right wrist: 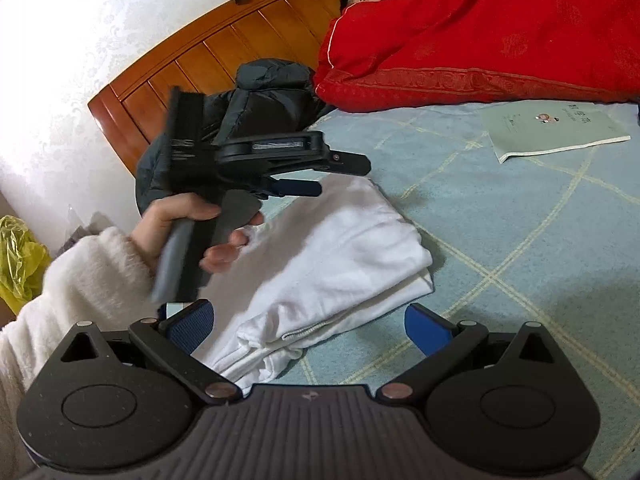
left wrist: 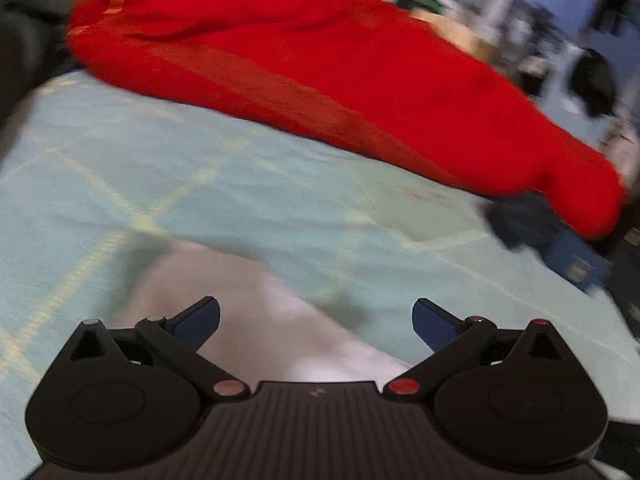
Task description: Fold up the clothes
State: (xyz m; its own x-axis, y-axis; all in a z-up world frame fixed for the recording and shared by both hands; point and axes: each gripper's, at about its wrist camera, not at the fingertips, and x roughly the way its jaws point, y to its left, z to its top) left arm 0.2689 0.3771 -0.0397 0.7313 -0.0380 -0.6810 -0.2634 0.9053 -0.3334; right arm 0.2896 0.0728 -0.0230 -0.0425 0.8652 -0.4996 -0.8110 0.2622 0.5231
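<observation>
One folded white garment (right wrist: pixel 328 264) is laid on the blue checked bedsheet (right wrist: pixel 520 240). Beyond the garment, one red quilt (right wrist: pixel 480 40), one green booklet (right wrist: pixel 556 130) with unreadable print and one dark jacket (right wrist: pixel 264 92) are seen. The left gripper (right wrist: pixel 316 184) and the right gripper (right wrist: pixel 310 328) are held spread apart, empty, above the garment.

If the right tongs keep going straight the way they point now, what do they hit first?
Most likely the folded white garment, lying on the bed directly ahead between the open right tongs; depth is uncertain.
</observation>
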